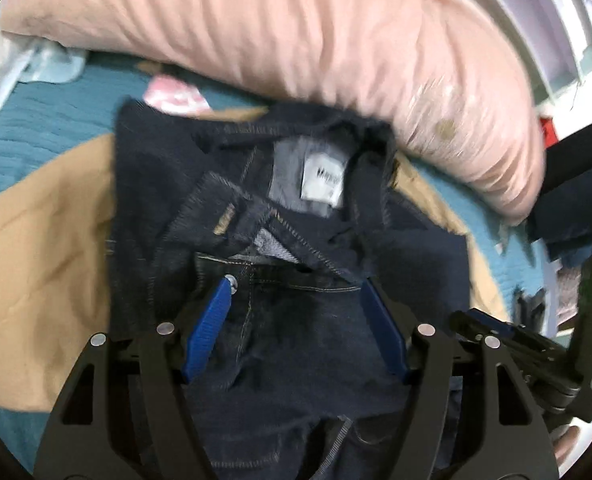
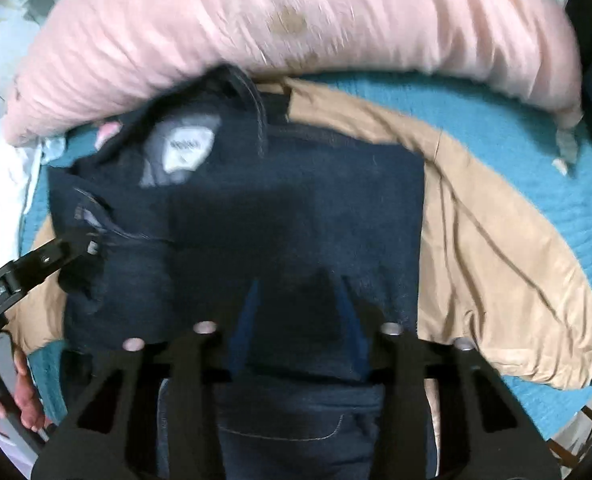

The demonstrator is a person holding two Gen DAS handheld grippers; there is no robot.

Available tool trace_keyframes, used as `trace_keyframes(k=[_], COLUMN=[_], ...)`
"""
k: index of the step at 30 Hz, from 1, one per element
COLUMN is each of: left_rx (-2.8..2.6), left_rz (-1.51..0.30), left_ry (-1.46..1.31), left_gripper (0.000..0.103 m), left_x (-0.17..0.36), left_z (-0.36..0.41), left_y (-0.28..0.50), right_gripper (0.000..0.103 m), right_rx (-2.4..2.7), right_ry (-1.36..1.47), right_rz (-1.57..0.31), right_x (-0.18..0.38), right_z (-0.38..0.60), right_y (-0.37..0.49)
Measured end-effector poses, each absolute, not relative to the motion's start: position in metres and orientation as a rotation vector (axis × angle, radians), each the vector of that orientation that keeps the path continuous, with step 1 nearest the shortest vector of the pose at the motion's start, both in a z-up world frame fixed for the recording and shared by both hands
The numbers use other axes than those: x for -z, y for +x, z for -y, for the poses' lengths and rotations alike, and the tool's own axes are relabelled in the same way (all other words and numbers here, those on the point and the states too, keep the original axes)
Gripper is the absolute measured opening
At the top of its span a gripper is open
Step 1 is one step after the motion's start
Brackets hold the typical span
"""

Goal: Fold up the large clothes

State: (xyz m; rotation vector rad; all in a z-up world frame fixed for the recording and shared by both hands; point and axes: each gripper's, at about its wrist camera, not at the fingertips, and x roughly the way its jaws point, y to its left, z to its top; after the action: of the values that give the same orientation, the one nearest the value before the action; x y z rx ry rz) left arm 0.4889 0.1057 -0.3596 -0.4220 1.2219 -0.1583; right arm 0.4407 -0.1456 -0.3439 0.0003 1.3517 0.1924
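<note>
Left wrist view: dark jeans folded beside pink pillow; left gripper spread wide, empty. Right gripper narrower over denim, grip unclear. Heavy, limp, probably; best taken at waistband.

The left gripper hangs over dark jeans at six o'clock, its blue pads spread apart, denim between them but unpressed. The waistband lies open at centre, showing a white label. A tan garment lies at nine o'clock, a pink pillow at twelve, teal bedding at ten.
</note>
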Motion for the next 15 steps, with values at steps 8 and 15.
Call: trace_keyframes(k=[8, 15], left_rx=[0.114, 0.116], left_rz=[-1.29, -1.312], left_ry=[-0.328, -0.368], left_gripper=[0.046, 0.038], left_x=[0.396, 0.395], left_z=[-0.101, -0.109], left_y=[0.49, 0.483], right_gripper=[0.01, 0.0], right_rx=[-0.157, -0.097], right_ry=[0.015, 0.034], right_rz=[-1.431, -1.408], right_x=[0.395, 0.389], right_z=[0.153, 0.175], right_y=[0.446, 0.449])
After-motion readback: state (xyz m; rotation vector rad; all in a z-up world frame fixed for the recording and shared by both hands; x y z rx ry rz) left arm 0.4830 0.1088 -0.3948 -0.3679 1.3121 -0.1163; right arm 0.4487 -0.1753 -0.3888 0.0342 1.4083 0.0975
